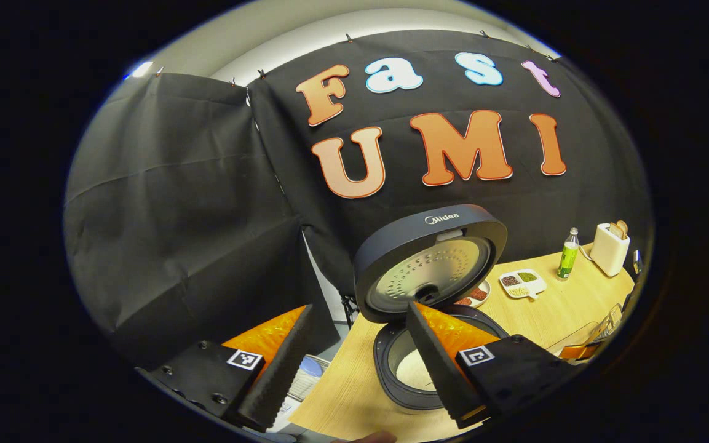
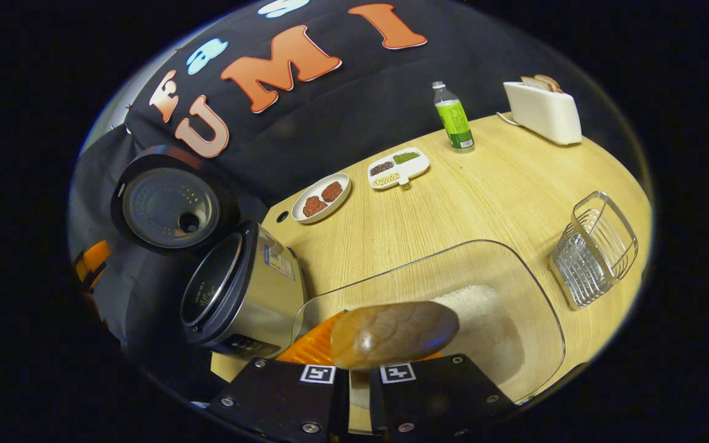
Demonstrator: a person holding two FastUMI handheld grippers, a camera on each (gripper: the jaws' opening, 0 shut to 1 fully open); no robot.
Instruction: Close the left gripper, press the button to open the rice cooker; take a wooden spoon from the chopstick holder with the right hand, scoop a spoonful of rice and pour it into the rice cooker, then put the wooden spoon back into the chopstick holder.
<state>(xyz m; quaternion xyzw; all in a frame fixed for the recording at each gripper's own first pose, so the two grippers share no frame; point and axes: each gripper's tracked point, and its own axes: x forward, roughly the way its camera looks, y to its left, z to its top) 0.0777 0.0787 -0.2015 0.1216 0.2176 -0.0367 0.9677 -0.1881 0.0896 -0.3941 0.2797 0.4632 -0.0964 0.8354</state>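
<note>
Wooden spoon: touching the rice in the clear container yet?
Cannot tell. Right gripper view: wooden spoon overlaps the rice from above, hiding any gap.

Wooden table [image 2: 483,197]: rice cooker [image 2: 243,295], clear rice container [image 2: 514,295], wire basket [image 2: 594,249], bottle [image 2: 452,117], toaster [image 2: 542,111], two dishes.

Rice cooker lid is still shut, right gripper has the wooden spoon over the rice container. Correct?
Not quite: the rice cooker lid is up, as the left gripper view shows, with the pot open beneath it. The rest stands: the right gripper holds the wooden spoon over the clear rice container.
</note>
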